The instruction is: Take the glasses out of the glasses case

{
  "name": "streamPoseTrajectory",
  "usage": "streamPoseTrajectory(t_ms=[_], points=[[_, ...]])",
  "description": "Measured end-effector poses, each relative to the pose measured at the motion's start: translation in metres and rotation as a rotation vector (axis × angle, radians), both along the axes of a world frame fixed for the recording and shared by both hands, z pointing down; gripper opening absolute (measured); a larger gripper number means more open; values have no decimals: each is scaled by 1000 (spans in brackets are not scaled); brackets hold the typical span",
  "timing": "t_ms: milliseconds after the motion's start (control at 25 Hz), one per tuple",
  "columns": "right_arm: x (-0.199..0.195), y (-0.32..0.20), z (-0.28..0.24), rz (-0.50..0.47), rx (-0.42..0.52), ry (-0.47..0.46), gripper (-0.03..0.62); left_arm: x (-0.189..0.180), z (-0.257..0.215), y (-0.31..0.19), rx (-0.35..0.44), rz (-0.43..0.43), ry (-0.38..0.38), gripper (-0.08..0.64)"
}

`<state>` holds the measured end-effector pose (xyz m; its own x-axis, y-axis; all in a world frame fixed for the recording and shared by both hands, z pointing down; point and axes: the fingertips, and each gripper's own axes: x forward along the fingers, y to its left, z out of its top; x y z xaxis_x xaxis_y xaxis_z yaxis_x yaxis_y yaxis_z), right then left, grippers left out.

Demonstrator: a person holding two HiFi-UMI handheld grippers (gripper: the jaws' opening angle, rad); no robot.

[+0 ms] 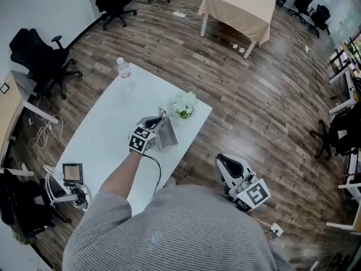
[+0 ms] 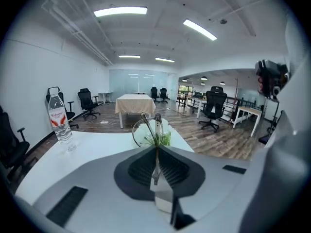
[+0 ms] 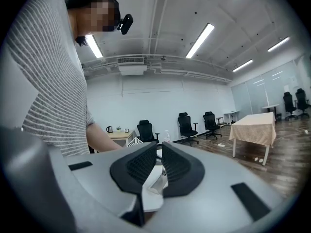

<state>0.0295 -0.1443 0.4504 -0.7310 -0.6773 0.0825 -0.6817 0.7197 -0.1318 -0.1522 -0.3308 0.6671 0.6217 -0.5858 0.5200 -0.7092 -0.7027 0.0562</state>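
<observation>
- Wood-floored office, head view: glasses case [image 1: 168,136] on white tabletop [image 1: 104,131]; right gripper [image 1: 223,164] off it, jaws slightly apart, empty.
- Only the left gripper view shows the left gripper [image 2: 156,150] jaws clenched on glasses [image 2: 157,123].

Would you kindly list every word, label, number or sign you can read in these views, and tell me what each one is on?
On the water bottle: a red-and-white label, print too blurred to read.
On the marker cube of the left hand-held gripper: black-and-white square patterns, no letters or numbers.
On the second marker cube, of the right hand-held gripper: the same kind of pattern, no text.
Nothing else is legible in any view.
</observation>
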Motion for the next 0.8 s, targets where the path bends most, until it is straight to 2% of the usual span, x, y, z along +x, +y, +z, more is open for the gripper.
streamPoseTrajectory(t_ms=[120, 360, 680, 800], points=[[0, -2, 0, -5, -1, -4, 23, 1, -16, -2, 14, -52, 91, 26], [-3, -4, 0, -22, 6, 1, 23, -6, -53, 0, 62, -153, 223, 26], [-6, -4, 2, -61, 5, 9, 23, 7, -111, 26, 141, -178, 302, 26], [-7, -4, 2, -73, 7, 7, 23, 12, -132, 39, 176, -180, 309, 26]])
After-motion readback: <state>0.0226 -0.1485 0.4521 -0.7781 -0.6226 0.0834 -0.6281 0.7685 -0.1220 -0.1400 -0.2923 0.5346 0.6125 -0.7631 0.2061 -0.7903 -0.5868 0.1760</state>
